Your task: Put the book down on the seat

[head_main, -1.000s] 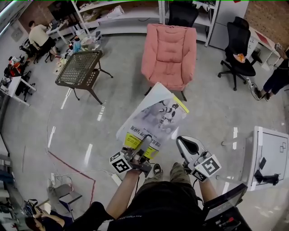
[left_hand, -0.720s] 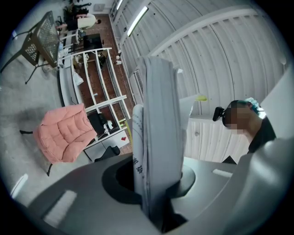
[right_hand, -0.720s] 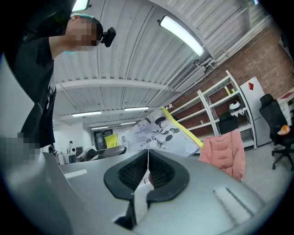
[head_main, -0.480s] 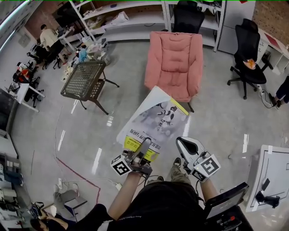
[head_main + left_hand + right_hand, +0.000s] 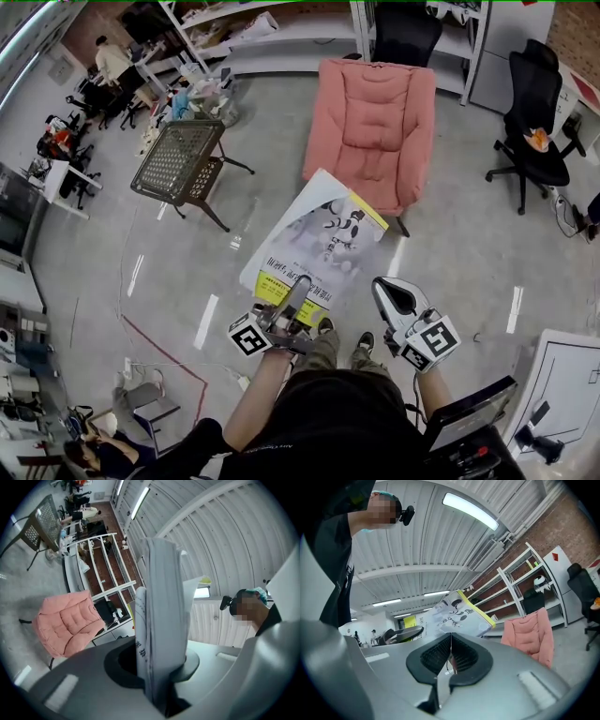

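A large thin book with a grey cover and yellow bands is held out flat in front of me, above the floor. My left gripper is shut on its near edge; in the left gripper view the book's edge stands upright between the jaws. The pink padded armchair stands just beyond the book, its seat partly hidden by the book's far corner. My right gripper hangs to the right of the book, shut with nothing in it; in the right gripper view the book and the pink armchair show past its closed pads.
A dark mesh side table stands left of the armchair. A black office chair is at the right, white shelving along the back. A white cabinet sits at lower right. People sit at desks at the far left.
The armchair and the mesh table have come nearer and shifted right in the head view as I walk forward. The book stays in the left gripper; the right gripper stays beside it.
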### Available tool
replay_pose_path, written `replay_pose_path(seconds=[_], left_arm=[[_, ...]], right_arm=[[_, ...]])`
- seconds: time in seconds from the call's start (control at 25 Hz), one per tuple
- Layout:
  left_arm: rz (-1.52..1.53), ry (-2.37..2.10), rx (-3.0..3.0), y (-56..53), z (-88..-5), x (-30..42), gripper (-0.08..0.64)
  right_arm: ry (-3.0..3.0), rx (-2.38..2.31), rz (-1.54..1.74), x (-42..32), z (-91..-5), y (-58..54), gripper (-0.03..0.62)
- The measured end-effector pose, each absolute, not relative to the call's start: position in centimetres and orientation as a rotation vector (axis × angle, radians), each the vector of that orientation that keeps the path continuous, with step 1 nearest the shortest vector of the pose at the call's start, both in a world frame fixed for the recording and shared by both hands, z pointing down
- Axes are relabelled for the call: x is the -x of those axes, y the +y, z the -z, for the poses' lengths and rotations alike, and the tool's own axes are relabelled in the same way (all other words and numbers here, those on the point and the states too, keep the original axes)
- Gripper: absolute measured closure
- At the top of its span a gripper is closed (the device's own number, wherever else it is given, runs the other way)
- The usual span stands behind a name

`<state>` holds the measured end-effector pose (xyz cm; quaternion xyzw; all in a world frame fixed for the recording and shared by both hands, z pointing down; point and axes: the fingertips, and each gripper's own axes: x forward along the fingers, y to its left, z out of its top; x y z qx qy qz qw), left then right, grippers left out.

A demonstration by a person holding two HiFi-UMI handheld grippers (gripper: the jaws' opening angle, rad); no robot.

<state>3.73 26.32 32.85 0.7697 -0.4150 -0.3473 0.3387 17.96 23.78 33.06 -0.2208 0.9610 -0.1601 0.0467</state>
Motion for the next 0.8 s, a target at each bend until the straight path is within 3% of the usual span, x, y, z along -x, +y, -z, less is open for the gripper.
replay_pose_path(seconds=[0.32,0.8], left_arm=[[0.92,-1.064,-1.992,19.4,-34.7,-1.9,0.488],[0.862,-0.947,-2.014,8.7,-33.3,6.9,0.488]], right_arm=[[2.956,0.71,0.488,-15.7,-34.9,17.2,0.58],[3.014,0.886,0.5,-6.5,-33.0,7.6,0.581]])
